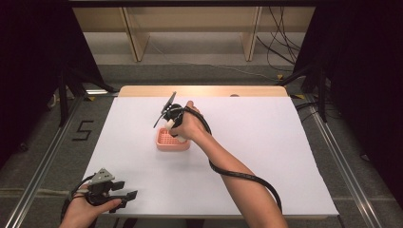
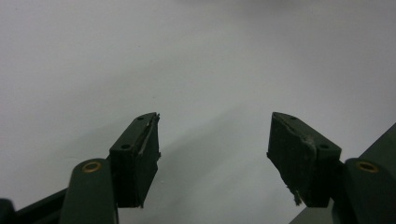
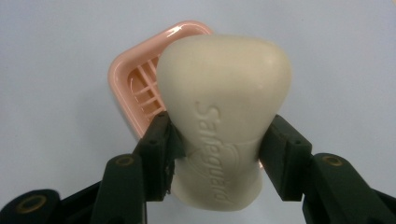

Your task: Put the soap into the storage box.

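Note:
A cream bar of soap (image 3: 224, 121) stamped "Safeguard" is clamped at its narrow waist by my right gripper (image 3: 215, 144), which is shut on it. Behind and below the soap lies a pink slatted soap dish (image 3: 135, 88), partly hidden by the bar. In the high view the right gripper (image 1: 171, 124) hangs over the pink soap dish (image 1: 173, 141) near the middle of the white table (image 1: 266, 142). My left gripper (image 1: 124, 190) rests at the table's near left corner, open; the left gripper (image 2: 212, 149) has nothing but white surface between its fingers.
The right gripper's black cable (image 1: 247, 176) trails along the forearm to the front edge. A wooden strip (image 1: 204, 90) borders the table's far edge. Metal frame rails (image 1: 43, 161) run down both sides, and wooden shelf legs (image 1: 135, 42) stand beyond.

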Action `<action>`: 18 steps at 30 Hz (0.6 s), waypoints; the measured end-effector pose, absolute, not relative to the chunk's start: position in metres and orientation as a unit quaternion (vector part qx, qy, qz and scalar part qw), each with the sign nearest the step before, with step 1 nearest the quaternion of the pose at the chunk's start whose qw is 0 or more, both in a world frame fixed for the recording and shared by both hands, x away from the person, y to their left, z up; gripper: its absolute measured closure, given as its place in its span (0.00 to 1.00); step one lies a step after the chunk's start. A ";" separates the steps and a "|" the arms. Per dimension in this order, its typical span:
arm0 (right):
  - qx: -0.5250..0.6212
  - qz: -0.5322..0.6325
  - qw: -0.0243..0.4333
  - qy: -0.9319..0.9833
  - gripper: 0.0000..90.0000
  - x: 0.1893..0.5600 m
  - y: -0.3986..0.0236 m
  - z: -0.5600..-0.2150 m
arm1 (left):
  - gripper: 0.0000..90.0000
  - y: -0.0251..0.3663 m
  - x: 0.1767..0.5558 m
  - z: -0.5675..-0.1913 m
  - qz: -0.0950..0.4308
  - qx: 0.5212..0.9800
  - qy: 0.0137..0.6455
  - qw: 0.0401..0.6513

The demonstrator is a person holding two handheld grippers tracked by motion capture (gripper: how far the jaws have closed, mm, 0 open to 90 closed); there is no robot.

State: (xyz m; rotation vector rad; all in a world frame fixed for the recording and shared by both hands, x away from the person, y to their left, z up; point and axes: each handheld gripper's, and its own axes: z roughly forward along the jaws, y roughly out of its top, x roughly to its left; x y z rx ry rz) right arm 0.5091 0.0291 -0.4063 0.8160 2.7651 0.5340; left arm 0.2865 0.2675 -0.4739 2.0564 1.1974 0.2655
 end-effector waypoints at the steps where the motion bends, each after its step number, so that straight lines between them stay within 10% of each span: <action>1: 0.277 0.181 0.104 0.938 0.56 0.509 0.029 -0.407 | 0.37 0.268 0.286 -0.474 0.103 0.800 0.465 0.365; 14: 0.269 0.179 0.094 0.942 0.55 0.515 0.032 -0.418 | 0.37 0.268 0.286 -0.474 0.101 0.797 0.470 0.366; 18: 0.272 0.197 0.094 0.937 0.41 0.513 0.030 -0.413 | 0.37 0.268 0.286 -0.474 0.102 0.798 0.468 0.365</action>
